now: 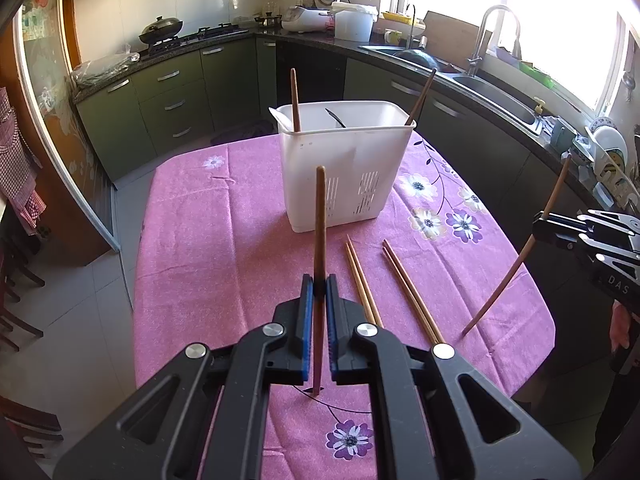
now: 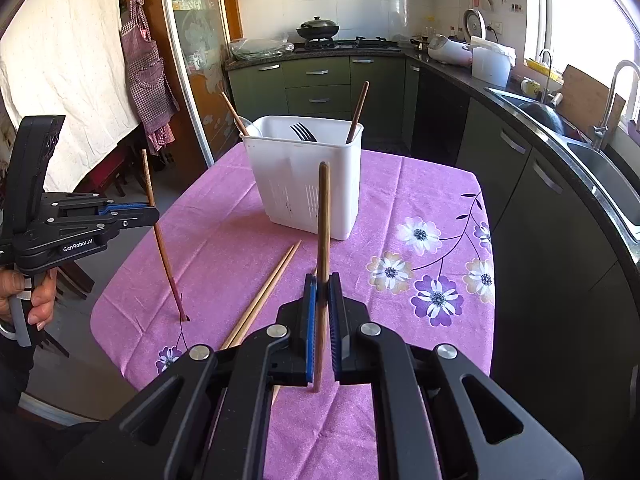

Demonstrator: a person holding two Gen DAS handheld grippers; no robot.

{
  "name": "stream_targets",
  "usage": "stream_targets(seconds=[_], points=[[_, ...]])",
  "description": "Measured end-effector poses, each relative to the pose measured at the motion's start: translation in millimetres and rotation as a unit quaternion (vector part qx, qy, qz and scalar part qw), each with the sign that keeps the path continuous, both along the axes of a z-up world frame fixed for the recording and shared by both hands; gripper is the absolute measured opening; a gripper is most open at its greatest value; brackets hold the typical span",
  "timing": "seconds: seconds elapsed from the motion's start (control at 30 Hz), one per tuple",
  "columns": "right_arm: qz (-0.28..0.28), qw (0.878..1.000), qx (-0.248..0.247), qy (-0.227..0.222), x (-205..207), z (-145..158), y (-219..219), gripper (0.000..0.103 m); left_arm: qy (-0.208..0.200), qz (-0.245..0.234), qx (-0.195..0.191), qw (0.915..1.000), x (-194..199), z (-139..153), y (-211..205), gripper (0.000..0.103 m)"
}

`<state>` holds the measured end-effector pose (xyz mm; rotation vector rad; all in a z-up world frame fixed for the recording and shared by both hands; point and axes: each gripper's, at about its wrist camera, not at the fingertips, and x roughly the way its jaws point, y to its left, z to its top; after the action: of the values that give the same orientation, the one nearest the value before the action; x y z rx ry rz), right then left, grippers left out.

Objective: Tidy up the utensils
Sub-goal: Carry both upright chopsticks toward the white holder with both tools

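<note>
Chopsticks are the utensils here, spread over a surface (image 1: pixel 240 240) covered in a pink flowered cloth inside a kitchen. In the left wrist view, the left gripper (image 1: pixel 319 285) sits at 6 o'clock, its blue-padded jaws closed tight on one dark brown chopstick (image 1: pixel 320 220) that stands nearly upright, its lower tip just at the cloth. A white slotted utensil holder (image 1: pixel 340 168) stands at 12 o'clock from those jaws, toward the far end of the surface; two more chopsticks lean inside it, one in its left corner (image 1: pixel 295 100) and one in its right corner (image 1: pixel 420 98), along with a dark fork (image 2: pixel 303 133) and a white spoon. Two loose pairs of light wooden chopsticks lie flat on the cloth at about 1 o'clock from the left gripper: the nearer pair (image 1: pixel 362 280) just beside it, the other pair (image 1: pixel 412 292) a little farther right. At 3 o'clock, the right gripper (image 1: pixel 538 229) enters from the frame edge, jaws clamped on a tilted chopstick (image 1: pixel 504 276) held clear above the surface. In the right wrist view, a hand (image 2: pixel 24 296) grips the handle of the left gripper at 9 o'clock.
</note>
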<state>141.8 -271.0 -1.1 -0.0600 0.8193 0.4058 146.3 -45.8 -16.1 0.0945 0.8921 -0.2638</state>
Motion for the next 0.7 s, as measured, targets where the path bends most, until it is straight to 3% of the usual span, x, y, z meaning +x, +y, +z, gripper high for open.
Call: stream_targets(seconds=[0.43, 0.7], points=[[0.001, 1.0, 0.009, -0.004, 1.6, -2.0, -3.5, 0.007, -0.008, -0.009, 0.001, 0.9999, -3.6, 12.3, -3.4, 0.006], [0.005, 0.999, 0.026, -0.024, 7.7, 20.1, -3.8, 0.007, -0.014, -0.019, -0.009, 0.9997, 7.5, 30.7, -12.0, 0.006]])
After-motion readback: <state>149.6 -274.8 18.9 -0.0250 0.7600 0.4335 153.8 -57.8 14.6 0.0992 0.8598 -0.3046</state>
